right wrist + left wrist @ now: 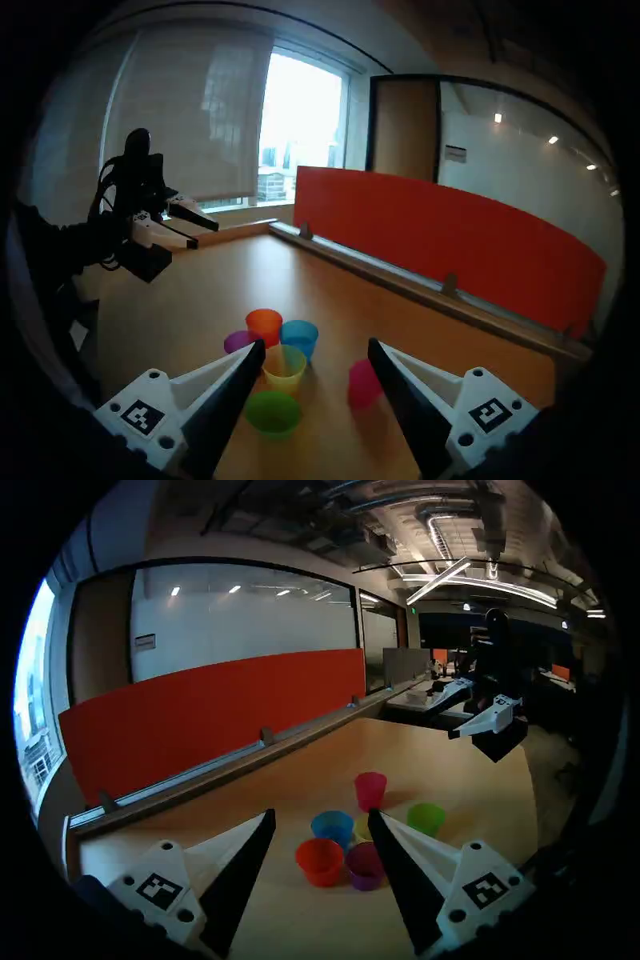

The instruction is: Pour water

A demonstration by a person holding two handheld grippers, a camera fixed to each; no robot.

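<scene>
Bordering table (pixel 448 760): orange partition (pixel 216 712); cups (pixel 332 826) clustered before left tongs (pixel 320 814).

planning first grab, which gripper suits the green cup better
Right, probably. The green cup sits nearest, between the open fingers of the right gripper; from the left gripper it lies outside its fingers.
</scene>
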